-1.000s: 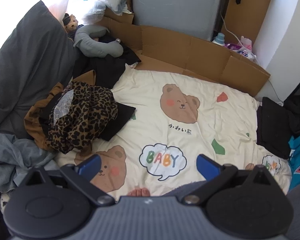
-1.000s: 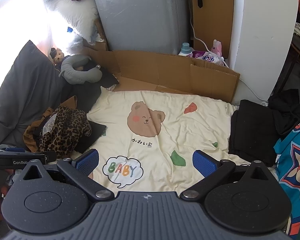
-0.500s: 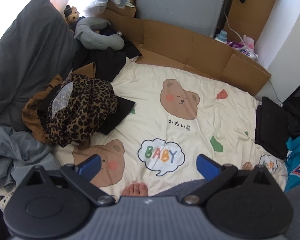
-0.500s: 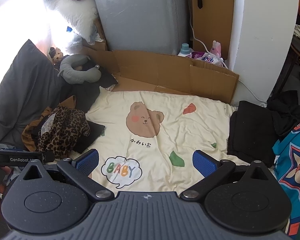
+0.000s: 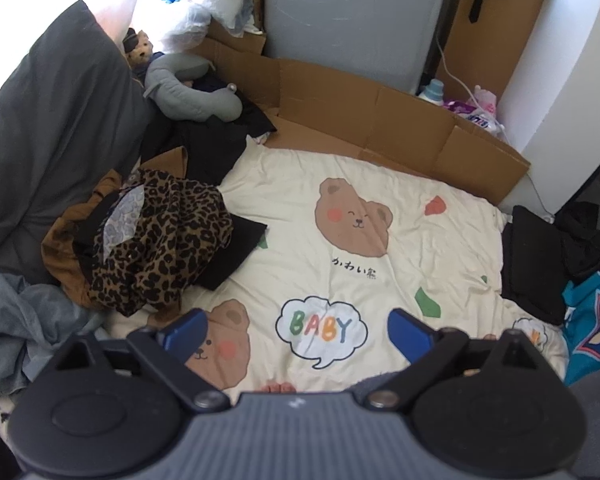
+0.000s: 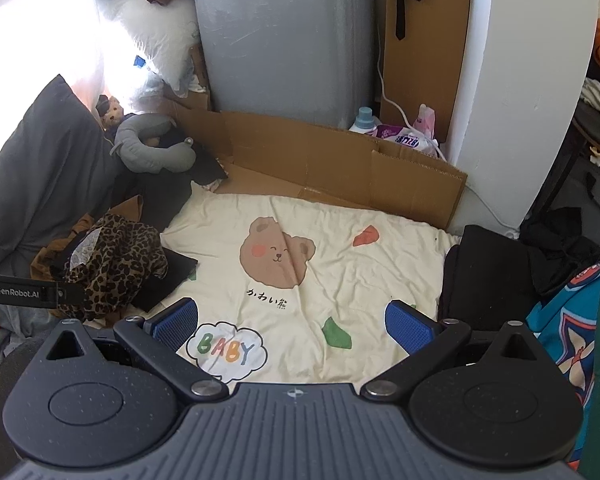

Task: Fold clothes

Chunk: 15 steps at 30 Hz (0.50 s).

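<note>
Clothes wait in a heap at the left edge of a cream quilt [image 5: 380, 184] printed with bear faces and a "BABY" cloud: a leopard-print garment [image 5: 160, 240] lies on top, with a brown garment [image 5: 60, 248] under it and a black piece [image 5: 236, 248] sticking out toward the middle of the quilt. A grey garment [image 5: 24, 312] is crumpled just beside this heap, nearer to the camera. At the right edge of the quilt lies a folded black garment [image 6: 484, 276], and next to it a teal printed fabric [image 6: 568, 320]. The left gripper [image 5: 296, 330] hovers above the near part of the quilt, its blue fingers [image 5: 184, 328] spread wide apart and holding nothing. The right gripper [image 6: 292, 322] is also above the quilt, fingers [image 6: 408, 326] wide apart and empty. Toes of the person [image 5: 278, 389] show at the near edge. Behind the heap a dark grey pillow [image 5: 48, 128] leans, with a grey neck pillow [image 5: 188, 92] near it. Flattened cardboard [image 6: 332, 164] stands along the far side of the quilt, in front of a grey appliance [image 6: 284, 40].
</note>
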Tool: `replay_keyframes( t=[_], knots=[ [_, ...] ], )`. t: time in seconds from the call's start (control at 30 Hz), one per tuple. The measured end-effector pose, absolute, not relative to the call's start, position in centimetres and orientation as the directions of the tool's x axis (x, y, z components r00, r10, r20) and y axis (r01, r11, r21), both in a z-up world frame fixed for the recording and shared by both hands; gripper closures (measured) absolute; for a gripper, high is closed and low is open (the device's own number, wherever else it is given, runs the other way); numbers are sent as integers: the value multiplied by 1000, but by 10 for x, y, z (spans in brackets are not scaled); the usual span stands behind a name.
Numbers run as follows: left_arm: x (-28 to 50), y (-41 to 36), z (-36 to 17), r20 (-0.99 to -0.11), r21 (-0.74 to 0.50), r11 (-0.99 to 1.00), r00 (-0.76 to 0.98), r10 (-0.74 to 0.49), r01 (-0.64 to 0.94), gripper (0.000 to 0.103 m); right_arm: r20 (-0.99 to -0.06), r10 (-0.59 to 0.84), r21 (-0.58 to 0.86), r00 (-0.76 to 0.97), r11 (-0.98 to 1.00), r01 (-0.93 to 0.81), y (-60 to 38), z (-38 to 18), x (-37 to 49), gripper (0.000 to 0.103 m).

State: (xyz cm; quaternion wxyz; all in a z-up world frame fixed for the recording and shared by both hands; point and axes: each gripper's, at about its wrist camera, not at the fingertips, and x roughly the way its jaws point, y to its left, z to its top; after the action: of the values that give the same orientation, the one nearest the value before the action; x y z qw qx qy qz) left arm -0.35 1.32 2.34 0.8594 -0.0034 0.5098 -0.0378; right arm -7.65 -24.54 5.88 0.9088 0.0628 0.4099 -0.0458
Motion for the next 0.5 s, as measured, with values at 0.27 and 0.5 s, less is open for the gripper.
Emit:
replay_keyframes(
  t=[0.27, 0.5],
  knots=[
    [2, 40, 32, -864, -88, 996, 496, -83, 13, 5, -709, -19, 100, 705, 987, 128, -243, 76, -71, 0],
    [9, 63, 39, -845, -75, 997, 532, -57, -12, 0, -701, 19, 148, 713, 982, 119, -243, 88, -60, 0]
  ],
)
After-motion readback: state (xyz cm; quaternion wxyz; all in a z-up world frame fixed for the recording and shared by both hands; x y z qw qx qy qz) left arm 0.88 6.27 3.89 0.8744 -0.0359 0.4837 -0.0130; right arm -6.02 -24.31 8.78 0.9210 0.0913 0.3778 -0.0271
